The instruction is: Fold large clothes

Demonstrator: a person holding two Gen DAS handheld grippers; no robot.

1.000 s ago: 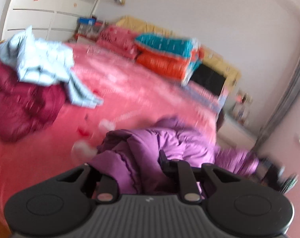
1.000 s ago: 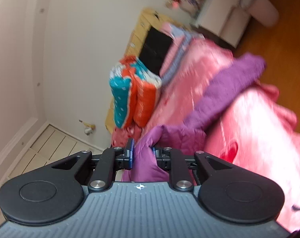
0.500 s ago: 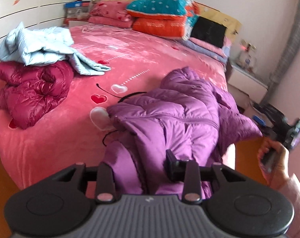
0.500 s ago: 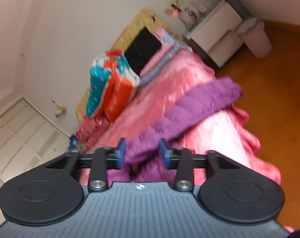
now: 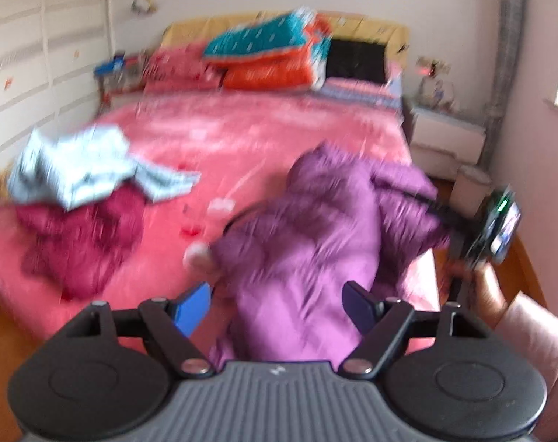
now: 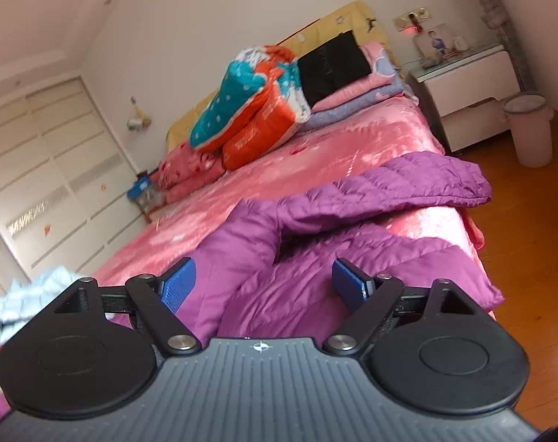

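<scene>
Jacket (image 5: 308, 228): the purple puffer lies loose on the pink bed (image 5: 264, 125), filling the lower middle and right of the left wrist view. In the right wrist view it fills the middle, with one sleeve (image 6: 408, 188) stretched toward the right edge of the frame and overhanging the side of the mattress.

A second ago both grippers were pinched on its fabric. Now the left gripper (image 5: 277, 304) has just been opening and its blue pads stand wide apart; the jacket shows behind the gap, but neither pad presses on it. The right gripper (image 6: 264, 281) has likewise just been opening, to its widest, and is released, with purple cloth lying beyond and below the pads, not clamped. In the left wrist view the right gripper also appears at the far right edge, held in the person's hand (image 5: 485, 287). That view is smeared by motion.

So the jacket has been let go and left where it was laid. It looks bunched rather than flat, so I judge the fold barely begun; a fresh grasp is probably next.

The pale blue garment (image 5: 83, 169) and the maroon one (image 5: 80, 235) wait at left, untouched.
</scene>
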